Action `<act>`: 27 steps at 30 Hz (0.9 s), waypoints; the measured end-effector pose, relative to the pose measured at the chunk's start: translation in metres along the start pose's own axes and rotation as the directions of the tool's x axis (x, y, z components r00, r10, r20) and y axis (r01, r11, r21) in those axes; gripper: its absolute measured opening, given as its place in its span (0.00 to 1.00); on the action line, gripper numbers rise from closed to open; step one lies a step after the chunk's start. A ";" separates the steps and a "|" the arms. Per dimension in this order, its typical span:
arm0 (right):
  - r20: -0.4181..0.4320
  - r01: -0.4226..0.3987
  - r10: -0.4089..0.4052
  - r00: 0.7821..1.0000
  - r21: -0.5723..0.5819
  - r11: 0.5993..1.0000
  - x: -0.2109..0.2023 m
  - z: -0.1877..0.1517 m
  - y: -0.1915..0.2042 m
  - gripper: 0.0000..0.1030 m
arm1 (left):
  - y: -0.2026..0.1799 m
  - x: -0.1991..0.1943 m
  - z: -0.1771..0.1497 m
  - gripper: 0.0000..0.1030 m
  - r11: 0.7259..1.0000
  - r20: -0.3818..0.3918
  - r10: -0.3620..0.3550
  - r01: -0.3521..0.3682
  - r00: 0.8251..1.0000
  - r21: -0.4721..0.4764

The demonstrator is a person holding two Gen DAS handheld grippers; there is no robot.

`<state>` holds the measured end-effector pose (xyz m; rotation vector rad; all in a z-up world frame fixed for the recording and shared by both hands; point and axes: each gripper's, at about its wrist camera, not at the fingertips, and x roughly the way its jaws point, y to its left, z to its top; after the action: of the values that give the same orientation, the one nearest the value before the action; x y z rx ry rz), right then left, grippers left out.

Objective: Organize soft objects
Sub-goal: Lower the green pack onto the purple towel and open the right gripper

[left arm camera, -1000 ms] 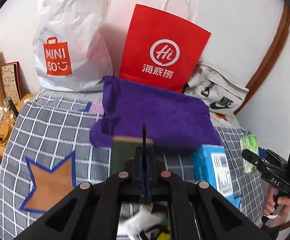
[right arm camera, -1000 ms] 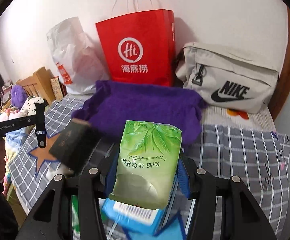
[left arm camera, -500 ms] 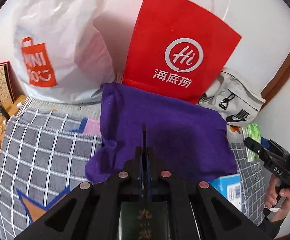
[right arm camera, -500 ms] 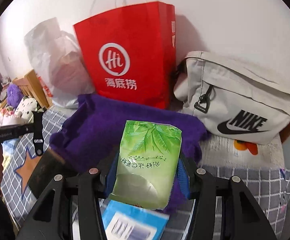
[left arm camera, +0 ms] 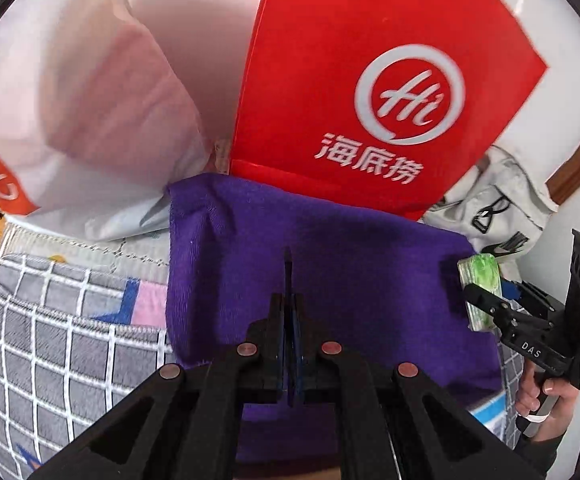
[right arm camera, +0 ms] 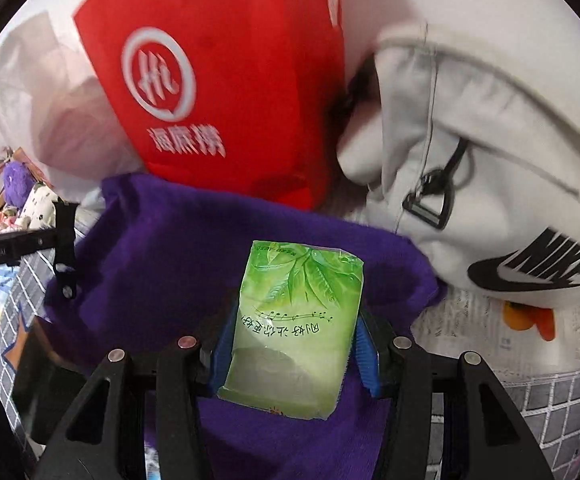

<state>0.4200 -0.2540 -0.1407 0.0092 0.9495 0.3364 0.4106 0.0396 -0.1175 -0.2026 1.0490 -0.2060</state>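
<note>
Carrying a green tissue pack (right arm camera: 294,328) clamped between its blue pads, the right gripper (right arm camera: 292,344) now hangs over the purple towel (right arm camera: 177,252) on the bed (left arm camera: 61,344). A moment ago it was farther back, with checked bedding in front; the red paper bag (right arm camera: 225,80) and the white Nike bag (right arm camera: 510,168) have since grown large. The left gripper (left arm camera: 288,280), jaws pressed together and gripping nothing visible, has likewise closed in on the towel, and the dark packet seen near it earlier is out of view. Judging by this, the pack is nearly at a drop point among the bags.
</note>
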 end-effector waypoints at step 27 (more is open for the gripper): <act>-0.039 0.009 -0.011 0.999 -0.060 0.998 0.007 -0.010 0.016 0.79 | 0.010 0.023 0.005 0.40 0.997 -0.042 0.074 -0.075 0.996 -0.032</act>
<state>0.4114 -0.2383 -0.1494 -0.0568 0.9774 0.3563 0.4271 0.0438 -0.1365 -0.1895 1.0992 -0.1259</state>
